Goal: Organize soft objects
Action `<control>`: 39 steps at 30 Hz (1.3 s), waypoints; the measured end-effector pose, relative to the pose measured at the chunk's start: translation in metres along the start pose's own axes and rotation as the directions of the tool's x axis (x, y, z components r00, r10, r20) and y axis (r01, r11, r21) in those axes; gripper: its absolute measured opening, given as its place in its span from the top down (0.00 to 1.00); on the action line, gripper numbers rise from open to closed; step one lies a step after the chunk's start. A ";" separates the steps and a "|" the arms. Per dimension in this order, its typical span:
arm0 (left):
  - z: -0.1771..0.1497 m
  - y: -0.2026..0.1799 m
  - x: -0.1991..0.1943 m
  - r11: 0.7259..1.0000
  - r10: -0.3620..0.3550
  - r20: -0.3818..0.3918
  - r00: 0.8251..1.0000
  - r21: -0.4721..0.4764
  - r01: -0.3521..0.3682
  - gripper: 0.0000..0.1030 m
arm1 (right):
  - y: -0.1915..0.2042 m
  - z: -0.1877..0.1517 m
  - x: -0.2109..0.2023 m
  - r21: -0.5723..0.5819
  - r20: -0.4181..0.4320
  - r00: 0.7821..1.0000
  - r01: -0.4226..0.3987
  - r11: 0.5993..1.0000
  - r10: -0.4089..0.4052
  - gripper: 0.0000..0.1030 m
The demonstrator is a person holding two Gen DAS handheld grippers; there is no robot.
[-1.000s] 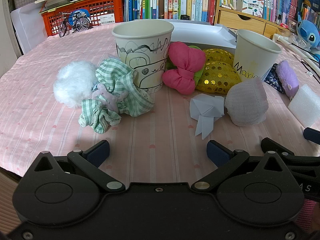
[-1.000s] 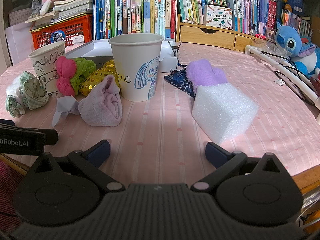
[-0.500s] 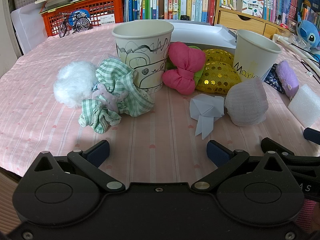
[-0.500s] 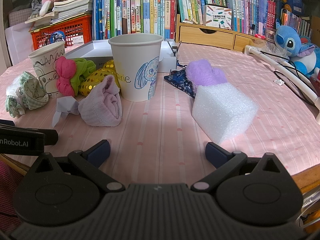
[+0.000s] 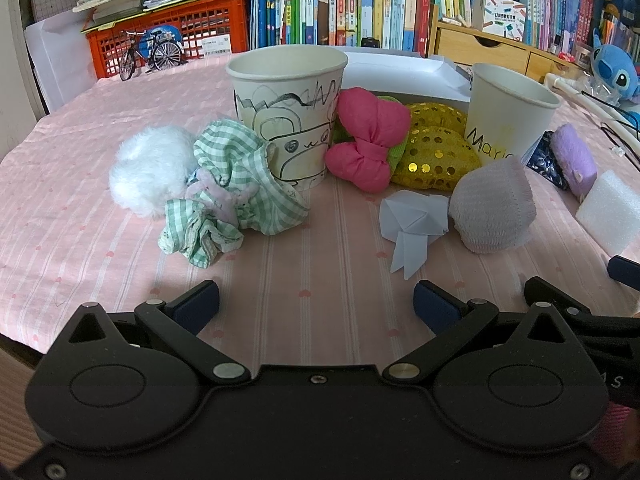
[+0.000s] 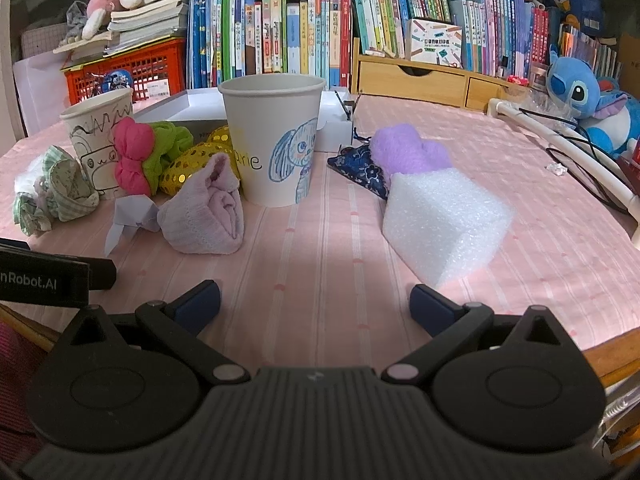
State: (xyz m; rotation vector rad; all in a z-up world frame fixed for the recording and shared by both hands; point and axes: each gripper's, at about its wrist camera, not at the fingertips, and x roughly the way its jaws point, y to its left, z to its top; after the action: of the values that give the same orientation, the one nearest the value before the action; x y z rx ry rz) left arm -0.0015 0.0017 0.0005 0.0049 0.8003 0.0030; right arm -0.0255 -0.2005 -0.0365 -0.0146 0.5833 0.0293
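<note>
Left tongs [image 5: 316,306] and right tongs [image 6: 314,304], both spread wide and empty, held low over the near edge of a surface [image 5: 320,272] covered in pink striped cloth. Two paper cups stand upright among the soft things. The doodled cup [image 5: 286,112] is flanked on its left by a green checked cloth [image 5: 236,196], which touches it, and a white fluffy ball [image 5: 150,170] just beyond the cloth. On its right lie a pink bow [image 5: 368,144] and a gold sequin pouch [image 5: 434,152], resting against each other. The rabbit cup [image 6: 274,140] stands near the centre of the right wrist view; a rolled pale pink sock [image 6: 206,210] and a folded paper piece [image 6: 130,216] lie in front of it to its left. To its right are a dark blue patterned pouch [image 6: 360,168], a purple plush piece [image 6: 406,152] lying on it, and a white foam block [image 6: 442,218] just beside both. Books [image 6: 280,28] line the back.
</note>
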 end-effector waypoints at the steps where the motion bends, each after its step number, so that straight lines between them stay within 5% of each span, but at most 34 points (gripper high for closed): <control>1: -0.001 0.000 -0.001 1.000 -0.001 0.006 1.000 0.002 0.001 0.00 | 0.000 -0.001 -0.002 -0.002 0.009 1.000 -0.001 1.000 0.001 0.00; 12: -0.010 0.004 -0.007 0.999 -0.029 0.072 0.997 0.028 0.027 0.00 | -0.003 -0.012 -0.005 -0.003 0.096 0.995 -0.004 1.000 0.005 0.00; 20: 0.000 0.003 -0.025 0.985 -0.170 0.115 0.979 -0.004 0.171 0.05 | -0.025 -0.008 -0.021 0.038 0.159 0.987 -0.023 0.999 0.017 0.00; 28: 0.015 -0.011 -0.022 0.980 -0.198 0.135 0.971 0.025 0.196 0.32 | -0.053 0.002 -0.024 0.027 0.228 0.972 0.059 0.998 -0.064 0.00; 39: 0.015 -0.030 -0.006 0.979 -0.186 0.143 0.972 0.110 0.172 0.53 | -0.070 0.008 -0.011 0.040 0.233 0.968 0.086 0.995 -0.093 0.02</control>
State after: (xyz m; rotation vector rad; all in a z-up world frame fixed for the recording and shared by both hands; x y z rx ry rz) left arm 0.0052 -0.0282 0.0152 0.0243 0.6447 -0.2053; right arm -0.0284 -0.2705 -0.0235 -0.0087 0.3458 -0.0654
